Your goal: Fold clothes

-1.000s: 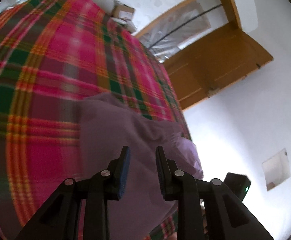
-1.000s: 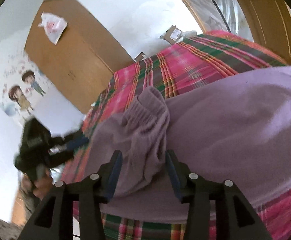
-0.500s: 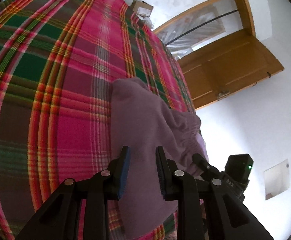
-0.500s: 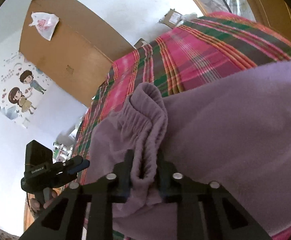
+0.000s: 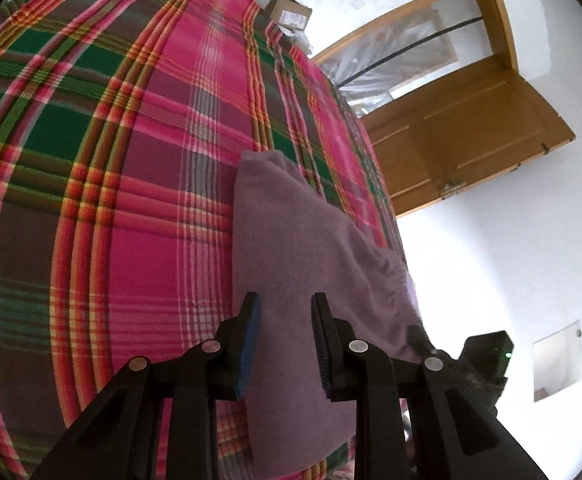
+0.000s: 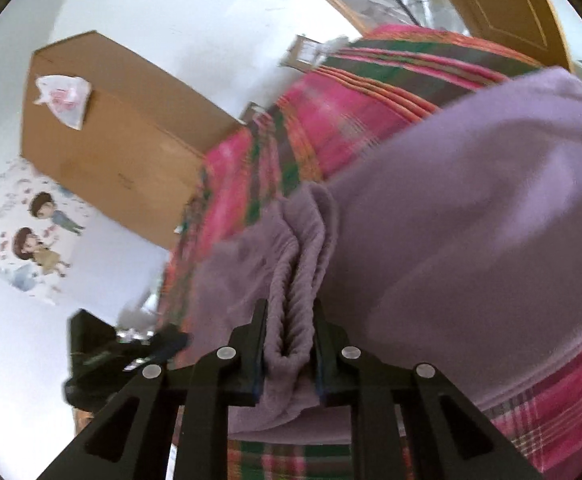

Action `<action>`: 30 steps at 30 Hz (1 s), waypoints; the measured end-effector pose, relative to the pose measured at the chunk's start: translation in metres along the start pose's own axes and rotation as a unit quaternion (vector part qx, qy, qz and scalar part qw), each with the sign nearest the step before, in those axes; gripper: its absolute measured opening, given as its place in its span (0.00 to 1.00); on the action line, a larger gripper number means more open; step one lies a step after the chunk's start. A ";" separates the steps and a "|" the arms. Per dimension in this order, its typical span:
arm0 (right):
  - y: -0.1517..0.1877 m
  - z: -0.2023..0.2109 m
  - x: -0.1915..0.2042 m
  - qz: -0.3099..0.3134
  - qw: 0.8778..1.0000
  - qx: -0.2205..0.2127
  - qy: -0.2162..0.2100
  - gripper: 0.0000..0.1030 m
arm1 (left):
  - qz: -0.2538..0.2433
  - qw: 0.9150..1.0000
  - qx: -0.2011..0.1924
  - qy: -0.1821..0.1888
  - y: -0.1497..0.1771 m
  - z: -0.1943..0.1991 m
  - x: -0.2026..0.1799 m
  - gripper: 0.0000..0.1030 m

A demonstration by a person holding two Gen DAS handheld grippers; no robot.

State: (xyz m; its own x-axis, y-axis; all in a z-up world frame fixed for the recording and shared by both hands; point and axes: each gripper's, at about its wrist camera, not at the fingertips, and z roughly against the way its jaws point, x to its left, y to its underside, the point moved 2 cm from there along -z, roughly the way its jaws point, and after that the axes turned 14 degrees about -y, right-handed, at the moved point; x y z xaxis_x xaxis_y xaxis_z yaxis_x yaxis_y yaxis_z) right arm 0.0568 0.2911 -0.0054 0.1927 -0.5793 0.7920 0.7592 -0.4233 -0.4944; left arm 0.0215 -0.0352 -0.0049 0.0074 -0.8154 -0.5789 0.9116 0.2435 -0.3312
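The right tongs are clamped on the ribbed, gathered band of a purple garment, the cloth bunched in two folds between the black fingers. Half a second ago they had just closed on this band; a second ago they stood apart on either side of it. The band now stands taller and narrower between the fingers, and the view is blurred with motion. From the band the garment spreads out to the right as one broad smooth sheet over the bed.

The left tongs are held narrowly apart and grip nothing. They hover above the garment, whose near edge lies under and between the blue-padded fingers. Their gap looks the same as in both earlier pictures. Since a second ago this view has swung so that the garment runs straight away from the tongs as a long strip, ending in a rounded corner far up the bed.

The garment lies on the right part of the bed's pink, green and orange plaid blanket, close to the bed's edge. Beyond the bed's far end sits a cardboard box, and to the right of the bed a wooden door stands open. From the right wrist, a brown wardrobe rises beyond the bed's left side, with cartoon stickers on the wall beside it.
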 end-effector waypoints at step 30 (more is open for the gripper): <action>0.096 -0.078 0.087 0.281 0.934 0.221 -0.011 0.37 | 0.004 0.999 0.031 0.009 0.025 -0.003 0.008 0.36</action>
State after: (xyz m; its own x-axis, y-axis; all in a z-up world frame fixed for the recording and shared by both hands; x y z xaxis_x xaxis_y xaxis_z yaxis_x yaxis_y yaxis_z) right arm 0.0979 0.1461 -0.0113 0.6468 -0.6072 0.4614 0.7160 0.2752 -0.6416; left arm 0.0427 -0.0344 -0.0205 0.0079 -0.8035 -0.5953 0.9353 0.2165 -0.2799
